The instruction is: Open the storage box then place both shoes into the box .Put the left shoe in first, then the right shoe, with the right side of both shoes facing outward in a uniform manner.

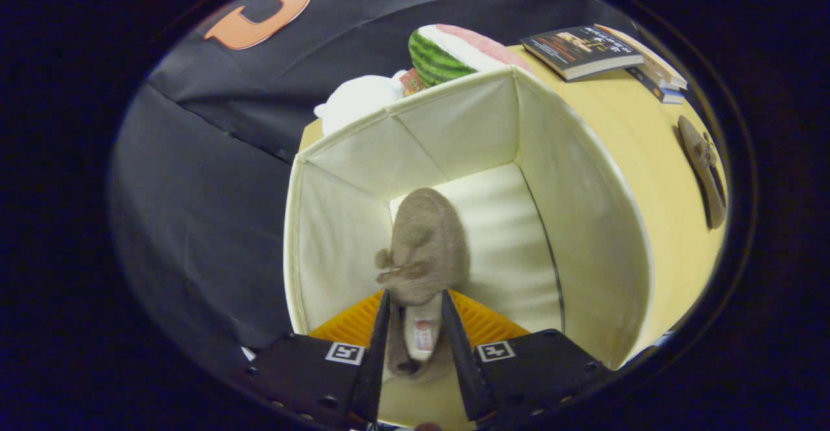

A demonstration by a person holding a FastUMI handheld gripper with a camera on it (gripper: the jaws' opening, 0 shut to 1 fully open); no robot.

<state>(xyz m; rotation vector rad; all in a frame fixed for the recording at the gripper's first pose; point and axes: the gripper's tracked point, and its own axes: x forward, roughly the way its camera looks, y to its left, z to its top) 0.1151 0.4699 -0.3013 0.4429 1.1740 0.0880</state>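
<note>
A cream fabric storage box (570, 210) stands open on the wooden table, and I look down into it. My gripper (415, 327) is shut on a brown suede shoe (425, 249), its fingers (379, 347) pressing the sides near the heel opening. The shoe hangs inside the box, toe pointing down toward the floor of the box near the left wall. A second brown shoe (703, 168) lies on the table (648, 159) to the right of the box, beyond its right wall.
Behind the box sit a watermelon-slice plush (454, 52) and a white plush (356, 100). A stack of books (603, 52) lies on the table at the far right, beyond the second shoe.
</note>
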